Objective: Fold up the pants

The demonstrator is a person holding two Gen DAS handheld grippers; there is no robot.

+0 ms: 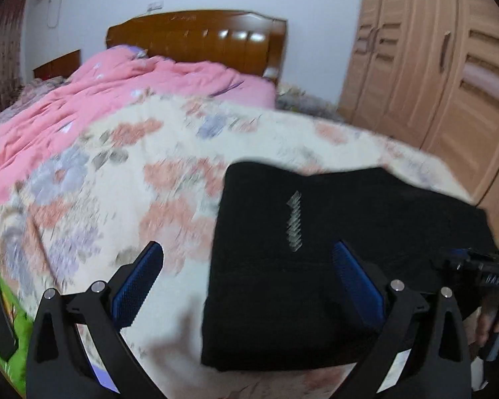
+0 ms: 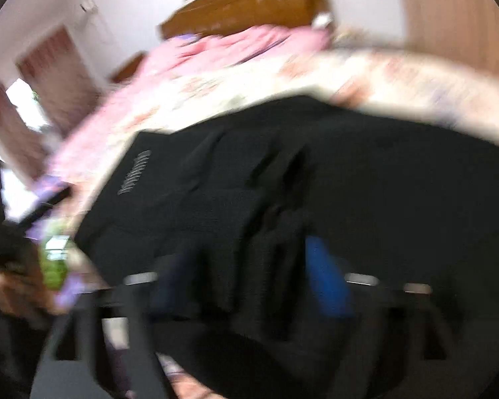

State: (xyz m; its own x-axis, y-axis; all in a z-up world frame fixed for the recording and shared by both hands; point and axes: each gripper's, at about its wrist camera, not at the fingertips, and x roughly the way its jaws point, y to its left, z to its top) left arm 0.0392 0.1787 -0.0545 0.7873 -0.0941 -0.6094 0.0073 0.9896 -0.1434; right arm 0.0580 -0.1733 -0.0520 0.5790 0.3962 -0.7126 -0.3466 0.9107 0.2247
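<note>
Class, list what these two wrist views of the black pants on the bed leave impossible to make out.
- Pale lettering on the black pants: blurred in both views, unreadable.
- Right gripper: right wrist view is smeared; whether its fingers touch the cloth is unclear.
- Pants' near edge: left wrist view, covered by the left gripper frame.
- Bed's flower print: blurred, details lost.

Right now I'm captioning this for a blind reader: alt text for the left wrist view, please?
Folded black pants lie on a floral bedspread, with the open left gripper above their near left edge. A pink quilt and wooden headboard sit behind.
</note>
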